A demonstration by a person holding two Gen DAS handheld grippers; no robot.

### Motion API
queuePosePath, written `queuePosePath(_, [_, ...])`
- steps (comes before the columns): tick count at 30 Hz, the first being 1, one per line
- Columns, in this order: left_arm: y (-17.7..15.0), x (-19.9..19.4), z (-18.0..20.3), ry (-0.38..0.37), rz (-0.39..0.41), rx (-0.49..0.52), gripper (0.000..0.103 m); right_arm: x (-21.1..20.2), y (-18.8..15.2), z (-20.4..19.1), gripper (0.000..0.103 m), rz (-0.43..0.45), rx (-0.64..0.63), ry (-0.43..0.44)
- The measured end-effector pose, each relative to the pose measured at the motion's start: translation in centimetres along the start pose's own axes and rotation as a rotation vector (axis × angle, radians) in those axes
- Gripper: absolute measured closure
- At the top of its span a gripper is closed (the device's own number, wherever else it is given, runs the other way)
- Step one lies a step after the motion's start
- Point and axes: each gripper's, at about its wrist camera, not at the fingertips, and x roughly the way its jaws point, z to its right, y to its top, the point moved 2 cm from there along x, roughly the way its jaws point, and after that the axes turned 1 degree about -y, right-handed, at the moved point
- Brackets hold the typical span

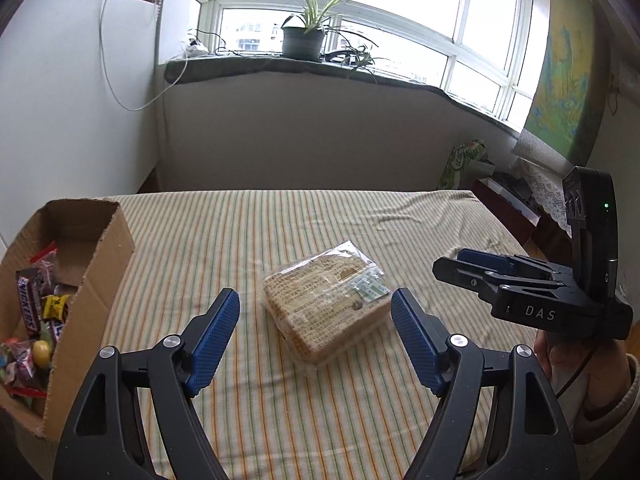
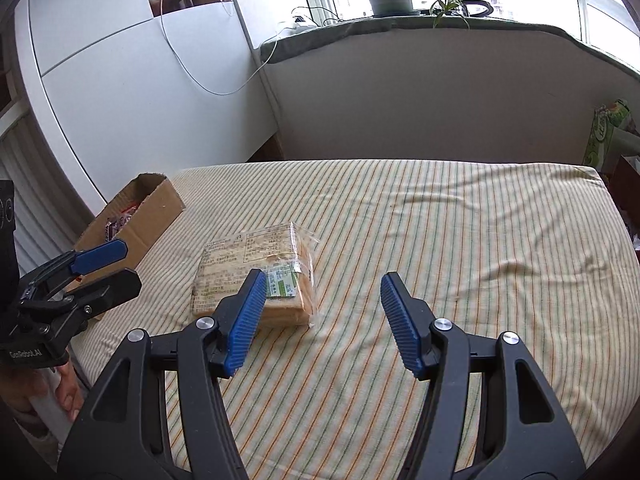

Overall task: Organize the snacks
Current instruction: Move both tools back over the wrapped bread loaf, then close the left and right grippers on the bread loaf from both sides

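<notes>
Left gripper (image 1: 316,334) level over bread pack (image 1: 326,306), right gripper (image 2: 323,316) beside, both jaws wide

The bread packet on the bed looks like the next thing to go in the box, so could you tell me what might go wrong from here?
1. The bread packet is soft in loose clear wrap; the open left gripper might crush it or catch only plastic.
2. The cardboard box already holds candy bars, so the wide packet may not fit flat.
3. The right gripper hovers close by, also open; the two could collide.
</notes>
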Motion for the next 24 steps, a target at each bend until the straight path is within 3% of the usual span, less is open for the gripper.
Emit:
queuePosePath(8, [-1.5,2.8,0.1,-0.032,-0.059,0.003,0.025,3.1,0.3,0.1,0.041,-0.069,0.017,0.064])
queuePosePath(14, [-4.1,7.3,-0.7,-0.041,-0.17,-0.024,0.025,7.0,-0.6,-0.1,0.041,-0.145,0.012,0.121])
queuePosePath(15, [-4.4,7.9,-0.8,-0.041,-0.19,-0.035,0.025,7.4,-0.8,0.1,0.036,-0.147,0.023,0.138])
queuePosePath(18, [-4.2,8.0,-0.8,-0.06,-0.182,-0.042,0.022,8.0,-1.1,0.9,0.029,-0.143,0.067,0.181])
queuePosePath(24, [-4.1,7.9,-0.8,-0.082,-0.183,-0.05,0.02,8.0,-1.1,0.9,0.029,-0.141,0.066,0.193])
